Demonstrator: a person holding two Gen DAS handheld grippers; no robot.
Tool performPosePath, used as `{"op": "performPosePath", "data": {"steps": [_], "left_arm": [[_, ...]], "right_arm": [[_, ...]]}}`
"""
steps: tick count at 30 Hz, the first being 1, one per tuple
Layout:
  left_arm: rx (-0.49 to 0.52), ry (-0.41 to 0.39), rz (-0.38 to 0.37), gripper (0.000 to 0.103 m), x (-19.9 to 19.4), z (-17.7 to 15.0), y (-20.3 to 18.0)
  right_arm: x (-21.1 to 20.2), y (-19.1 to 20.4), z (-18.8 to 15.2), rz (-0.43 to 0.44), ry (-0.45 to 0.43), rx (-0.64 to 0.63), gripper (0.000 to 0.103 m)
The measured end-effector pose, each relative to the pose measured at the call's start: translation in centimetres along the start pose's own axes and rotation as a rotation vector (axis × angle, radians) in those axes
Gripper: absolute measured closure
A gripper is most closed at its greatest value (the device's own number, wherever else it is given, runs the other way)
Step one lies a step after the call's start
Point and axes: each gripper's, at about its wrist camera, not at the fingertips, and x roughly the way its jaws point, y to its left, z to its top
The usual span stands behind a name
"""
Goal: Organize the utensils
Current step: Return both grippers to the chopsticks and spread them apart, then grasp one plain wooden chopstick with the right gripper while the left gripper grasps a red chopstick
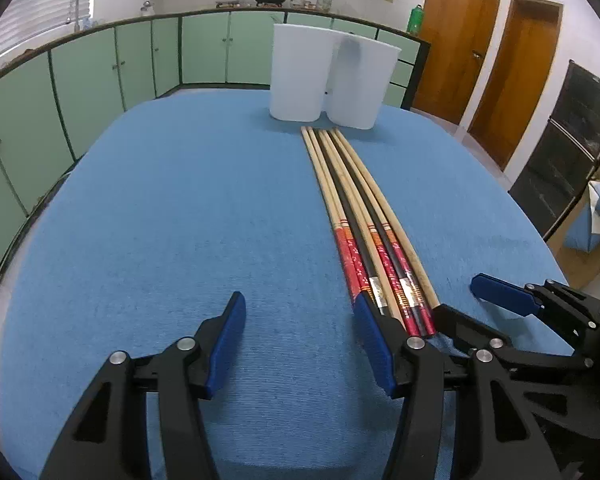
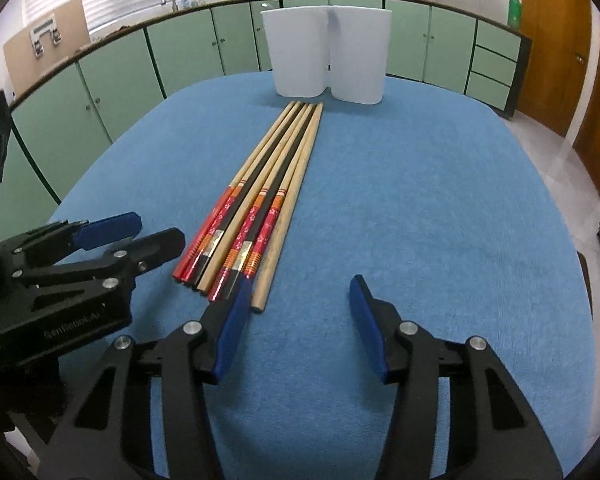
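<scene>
**Q:** While scanning both wrist views, where to find the utensils?

**A:** Lying flat on the blue tablecloth (image 1: 160,220): a tight row of chopsticks (image 2: 260,200), some plain wood, some black, several with red patterned handles. Long axis running straight away from both cameras, thin tips close to the foot of two white holder cups (image 2: 326,56) at the far side, thick handle ends nearest the grippers.

**Q:** Which way from the jaws?

**A:** Flanked on both sides. Left gripper (image 1: 300,332) just left of the chopsticks, its right blue pad right against the outermost red handle, though true contact hard to judge. Right gripper (image 2: 298,320) just right of the chopsticks, its left pad at the near ends of the outer sticks, the plain wooden stick's end showing just inside its gap. Neither clearly nearer.

**Q:** Jaws grasping anything?

**A:** No. Both spread partway, only cloth across most of each gap, nothing clamped.

**Q:** Pose?

**A:** Both angled steeply down toward the cloth, low, fingers pointing along the chopsticks toward the cups. Likely next need: shifting sideways to straddle a handle end.
</scene>
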Motion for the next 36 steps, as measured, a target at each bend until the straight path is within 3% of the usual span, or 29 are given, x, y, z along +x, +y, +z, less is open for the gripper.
{"op": "performPosePath", "data": {"steps": [4, 9, 12, 14, 16, 19, 26, 29, 36], "left_arm": [[0.004, 0.003, -0.002, 0.047, 0.0, 0.0, -0.1], [0.011, -0.003, -0.016, 0.047, -0.2, -0.2, -0.3], [0.016, -0.004, -0.019, 0.047, -0.3, -0.3, -0.4], [0.023, -0.001, -0.022, 0.047, -0.2, -0.3, -0.5], [0.031, 0.005, -0.019, 0.047, 0.0, -0.3, -0.8], [0.048, 0.012, -0.011, 0.047, 0.2, -0.3, -1.1], [0.029, 0.006, 0.063, 0.046, 0.1, -0.3, -0.8], [0.025, 0.007, 0.059, 0.046, 0.2, -0.3, -0.6], [0.085, 0.026, 0.093, 0.049, 0.6, -0.4, -1.7]], "right_arm": [[-0.1, -1.1, 0.0, -0.036, -0.003, 0.039, 0.06], [-0.2, -2.0, -0.2, -0.003, -0.01, 0.065, 0.061], [0.0, -1.7, -0.2, 0.004, -0.007, 0.048, 0.068], [0.0, -1.9, -0.1, 0.001, -0.009, 0.055, 0.082], [0.0, -2.3, -0.2, 0.008, -0.009, 0.074, 0.089], [0.0, -2.9, -0.3, 0.018, -0.011, 0.101, 0.095], [-0.3, -3.2, -0.4, 0.002, -0.015, 0.106, 0.096], [-0.3, -3.5, -0.5, 0.019, -0.016, 0.121, 0.096], [-0.1, -3.2, -0.3, 0.026, -0.011, 0.095, 0.092]]}}
